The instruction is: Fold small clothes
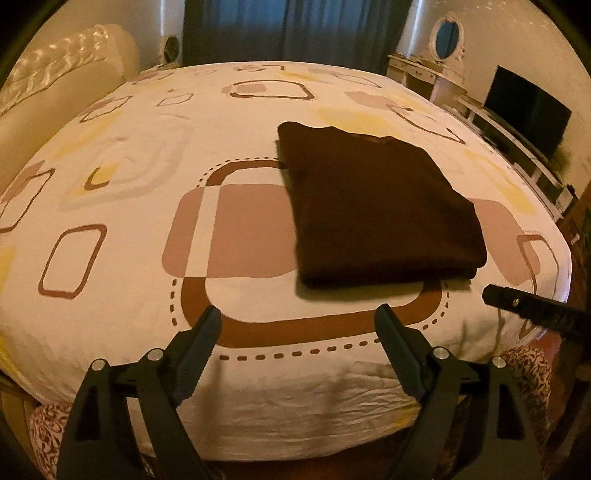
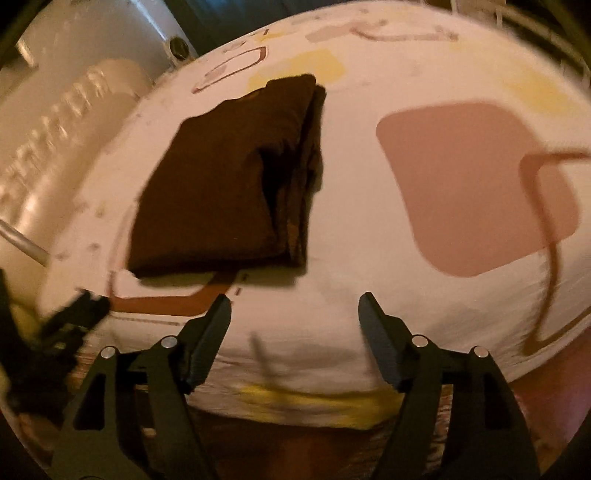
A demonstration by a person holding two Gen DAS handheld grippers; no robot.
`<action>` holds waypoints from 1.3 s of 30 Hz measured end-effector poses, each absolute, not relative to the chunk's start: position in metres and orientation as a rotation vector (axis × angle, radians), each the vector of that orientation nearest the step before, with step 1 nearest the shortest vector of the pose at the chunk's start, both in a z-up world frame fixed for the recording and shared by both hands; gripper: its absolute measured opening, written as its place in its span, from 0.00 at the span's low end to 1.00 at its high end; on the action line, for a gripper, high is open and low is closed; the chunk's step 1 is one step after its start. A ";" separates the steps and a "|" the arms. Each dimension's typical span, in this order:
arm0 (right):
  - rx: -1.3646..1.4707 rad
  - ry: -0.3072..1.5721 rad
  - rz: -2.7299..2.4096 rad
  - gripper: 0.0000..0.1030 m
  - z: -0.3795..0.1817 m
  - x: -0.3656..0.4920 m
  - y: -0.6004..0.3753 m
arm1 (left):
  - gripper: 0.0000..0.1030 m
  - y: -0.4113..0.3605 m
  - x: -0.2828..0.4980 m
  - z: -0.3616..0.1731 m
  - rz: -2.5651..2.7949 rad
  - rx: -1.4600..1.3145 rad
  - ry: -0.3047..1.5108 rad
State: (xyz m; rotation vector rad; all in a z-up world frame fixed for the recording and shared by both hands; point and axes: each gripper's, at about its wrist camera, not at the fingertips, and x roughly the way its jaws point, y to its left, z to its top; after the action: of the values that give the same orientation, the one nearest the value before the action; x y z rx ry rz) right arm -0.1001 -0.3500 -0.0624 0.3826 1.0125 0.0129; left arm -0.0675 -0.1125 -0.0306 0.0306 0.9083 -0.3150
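Black fingers [image 1: 207, 332] of the left gripper [image 1: 297, 325] stand nearest, spread wide apart over the near edge of the bed [image 1: 122, 206], with nothing between them but the patterned sheet [image 1: 258, 402]. That sheet is pale with brown outlined squares, pinkish blocks and yellow patches, and it wrinkles where it drops over the near side. Just beyond the fingertips lies the folded dark brown garment [image 1: 376, 206], a neat rectangle resting flat on the sheet, its thick folded edge turned toward the near side and its neckline at the far end. To the right, low in the left wrist view, a dark blurred bar pokes in, which appears to be part of the right gripper [image 2: 294, 306]. In the right wrist view that gripper's fingers [image 2: 373, 321] also stand well apart and hold nothing, hovering above the bed's near edge, while the garment [image 2: 221, 192] lies beyond and to the left of them, its layered side edges showing. Far off stand blue curtains [image 1: 295, 29], a cream tufted headboard [image 1: 62, 70] at the left, a white dresser with an oval mirror [image 1: 447, 35] and a dark television [image 1: 524, 110] at the right.
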 end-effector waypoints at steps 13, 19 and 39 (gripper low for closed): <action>0.203 0.884 -0.102 0.76 -0.043 -0.115 -0.323 | 0.84 -0.111 -0.071 -0.031 -0.233 0.019 0.893; 0.216 0.907 -0.089 0.76 -0.052 -0.109 -0.324 | 0.84 -0.108 -0.071 -0.030 -0.204 0.009 0.889; 0.233 0.903 -0.066 0.77 -0.052 -0.111 -0.317 | 0.84 -0.113 -0.073 -0.027 -0.208 0.038 0.880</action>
State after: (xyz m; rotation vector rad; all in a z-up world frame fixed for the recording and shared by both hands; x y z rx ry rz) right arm -0.1114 -0.3168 -0.0522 0.2332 0.9026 -0.0655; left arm -0.0725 -0.1134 -0.0267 0.0380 0.8802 -0.2081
